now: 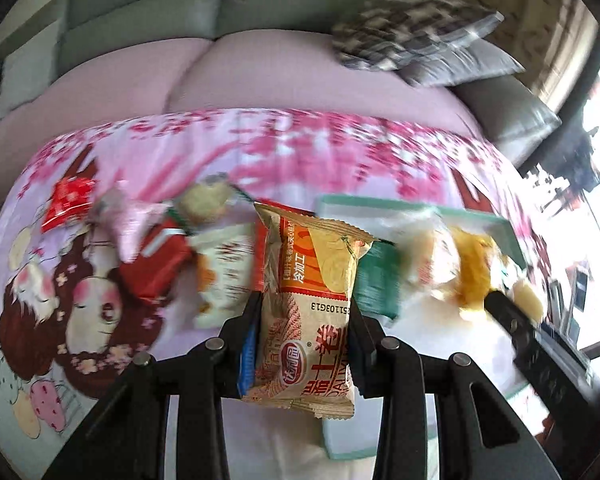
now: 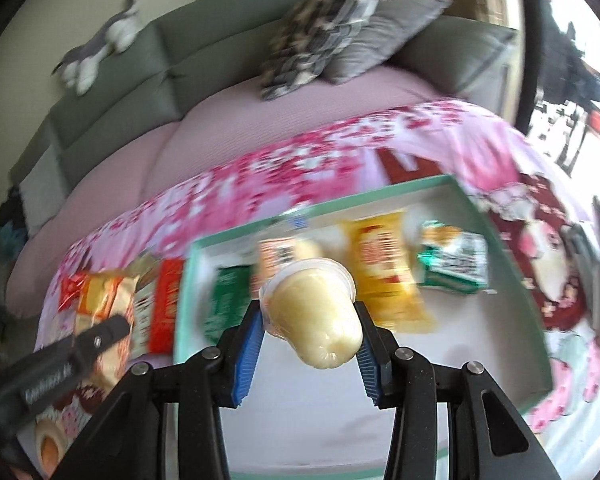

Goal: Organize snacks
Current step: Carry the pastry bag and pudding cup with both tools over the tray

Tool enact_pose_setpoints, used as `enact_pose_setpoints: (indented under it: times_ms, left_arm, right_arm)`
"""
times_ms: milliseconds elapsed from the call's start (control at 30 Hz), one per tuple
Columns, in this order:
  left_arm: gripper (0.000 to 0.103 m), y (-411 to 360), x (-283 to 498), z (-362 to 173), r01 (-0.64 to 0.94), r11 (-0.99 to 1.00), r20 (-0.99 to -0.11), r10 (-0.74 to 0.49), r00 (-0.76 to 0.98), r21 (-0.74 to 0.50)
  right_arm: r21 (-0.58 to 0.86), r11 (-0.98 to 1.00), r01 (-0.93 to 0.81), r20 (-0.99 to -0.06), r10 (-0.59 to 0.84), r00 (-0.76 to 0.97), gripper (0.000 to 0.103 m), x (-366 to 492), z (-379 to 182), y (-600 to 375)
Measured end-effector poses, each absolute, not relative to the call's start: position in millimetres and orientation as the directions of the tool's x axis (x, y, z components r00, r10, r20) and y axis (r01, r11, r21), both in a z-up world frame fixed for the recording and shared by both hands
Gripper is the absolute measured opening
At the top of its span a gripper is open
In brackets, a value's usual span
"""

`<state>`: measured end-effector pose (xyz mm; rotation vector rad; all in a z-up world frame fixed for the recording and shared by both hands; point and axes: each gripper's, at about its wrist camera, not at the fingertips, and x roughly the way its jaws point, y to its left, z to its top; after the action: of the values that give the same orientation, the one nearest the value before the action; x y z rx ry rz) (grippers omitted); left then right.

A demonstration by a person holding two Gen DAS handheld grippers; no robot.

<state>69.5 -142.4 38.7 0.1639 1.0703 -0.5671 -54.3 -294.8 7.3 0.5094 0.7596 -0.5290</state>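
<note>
- While blur smears both views, left gripper (image 1: 305, 344) clamps an upright wafer packet (image 1: 307, 312).
- Right gripper (image 2: 309, 330) pinches a jelly cup (image 2: 314, 312) above the green tray (image 2: 538, 316).

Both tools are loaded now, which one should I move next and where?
Probably lower the right tool and release its pale yellow jelly cup onto the bare white floor of the green-rimmed tray. It already hangs over the tray, near the packets lying inside, while the left tool holds its beige snack packet back toward the loose pile.
</note>
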Motion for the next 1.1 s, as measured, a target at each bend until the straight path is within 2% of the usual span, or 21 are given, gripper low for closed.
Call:
enact_pose_setpoints:
  times_ms: [267, 567, 1100]
  left_arm:
    - [0.039, -176, 41, 24, 0.595, 0.797, -0.885, -0.349, 0.309, -0.107]
    - [0.039, -198, 22, 14, 0.631, 0.770, -0.891, -0.347, 0.291, -0.094]
    - [0.039, -210, 22, -8, 0.638, 0.764, -0.905, -0.332, 0.264, -0.094]
  right_arm:
    - [0.244, 0.654, 0.716, -0.752, -0.339, 0.566, 0.046, -92, 8, -338]
    - [0.261, 0.587, 0.766, -0.762, -0.363, 0.537, 0.046, -116, 2, -365]
    - [0.261, 0.557, 0.789, -0.827, -0.293, 0.480, 0.046, -110, -37, -381]
